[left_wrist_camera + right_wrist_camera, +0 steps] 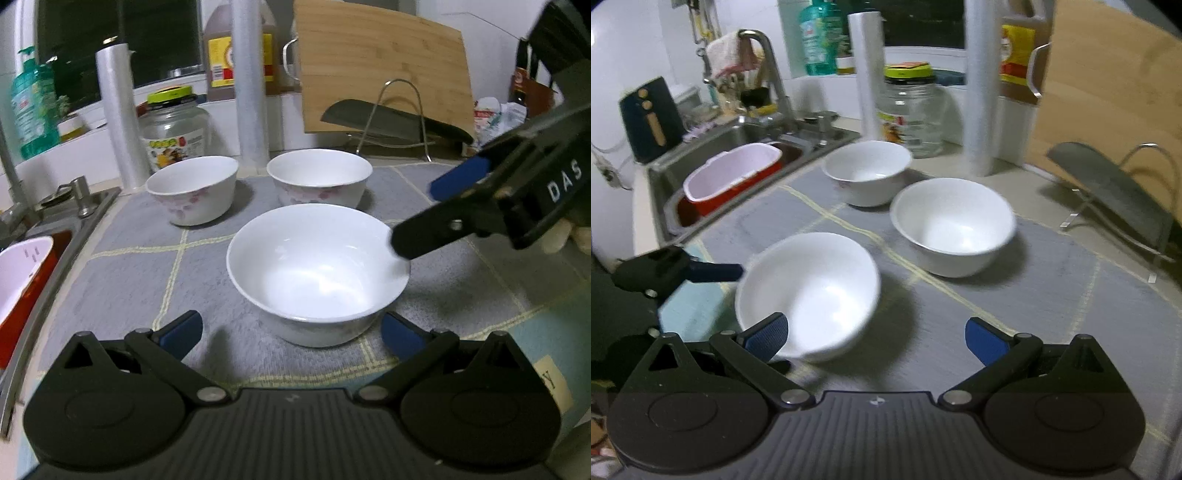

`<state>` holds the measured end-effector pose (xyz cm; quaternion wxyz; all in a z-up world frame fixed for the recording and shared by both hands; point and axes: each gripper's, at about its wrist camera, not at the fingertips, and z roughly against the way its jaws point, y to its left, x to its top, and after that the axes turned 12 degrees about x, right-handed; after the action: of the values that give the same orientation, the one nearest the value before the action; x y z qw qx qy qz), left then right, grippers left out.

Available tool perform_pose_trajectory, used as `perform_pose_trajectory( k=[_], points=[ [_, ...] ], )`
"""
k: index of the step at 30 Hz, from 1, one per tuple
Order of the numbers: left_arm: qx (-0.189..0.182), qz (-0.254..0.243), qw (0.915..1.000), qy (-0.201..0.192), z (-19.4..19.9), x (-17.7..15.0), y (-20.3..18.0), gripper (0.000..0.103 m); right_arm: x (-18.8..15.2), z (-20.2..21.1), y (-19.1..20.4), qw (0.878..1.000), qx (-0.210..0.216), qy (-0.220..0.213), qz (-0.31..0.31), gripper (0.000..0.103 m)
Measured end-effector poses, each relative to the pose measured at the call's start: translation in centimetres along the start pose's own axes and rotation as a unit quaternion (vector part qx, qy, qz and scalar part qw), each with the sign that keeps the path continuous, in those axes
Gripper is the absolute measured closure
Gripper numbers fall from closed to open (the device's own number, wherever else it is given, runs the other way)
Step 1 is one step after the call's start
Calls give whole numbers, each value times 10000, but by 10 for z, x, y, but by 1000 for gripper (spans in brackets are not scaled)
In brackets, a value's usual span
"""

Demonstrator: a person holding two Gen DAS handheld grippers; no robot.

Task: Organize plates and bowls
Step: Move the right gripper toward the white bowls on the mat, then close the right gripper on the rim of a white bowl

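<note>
Three white bowls sit on a grey mat spread over the bench beside the sink. The nearest bowl is plain white inside and stands upright on the mat, in front of the other two. Behind it are a left rear bowl and a right rear bowl, both upright with a faint pink floral pattern on the outside, standing near each other but apart. The left gripper is spread wide and released, its blue-padded fingers on either side of the nearest bowl's base without gripping it. The right gripper is also released, its fingers set wide; in the left wrist view its lower black finger reaches over the right rim of the nearest bowl, though whether it touches the rim cannot be told. In the right wrist view its left finger overlaps the near edge of that bowl. Behind the bowls stand a glass jar with a green lid, two rolls of plastic film, a brown bottle, a wooden cutting board leaning upright, and a cleaver on a wire rack. A red-and-white basin lies in the sink
</note>
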<state>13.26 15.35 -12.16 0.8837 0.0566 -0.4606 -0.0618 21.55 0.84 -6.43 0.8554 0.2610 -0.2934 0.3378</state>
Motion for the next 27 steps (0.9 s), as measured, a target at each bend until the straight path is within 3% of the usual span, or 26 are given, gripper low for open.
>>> perform_pose_trajectory(
  k=[6, 16, 27],
  points=[
    [-198, -178, 9996, -44, -4, 0, 0, 1, 6, -25, 1, 9988, 464, 60, -107, 2],
    [-456, -317, 9983, -170, -4, 4, 2, 8, 12, -38, 1, 9980, 622, 96, -111, 20],
    [-608, -398, 9970, -268, -3, 8, 1, 13, 12, -38, 2, 9971, 749, 100, -119, 25]
  ],
)
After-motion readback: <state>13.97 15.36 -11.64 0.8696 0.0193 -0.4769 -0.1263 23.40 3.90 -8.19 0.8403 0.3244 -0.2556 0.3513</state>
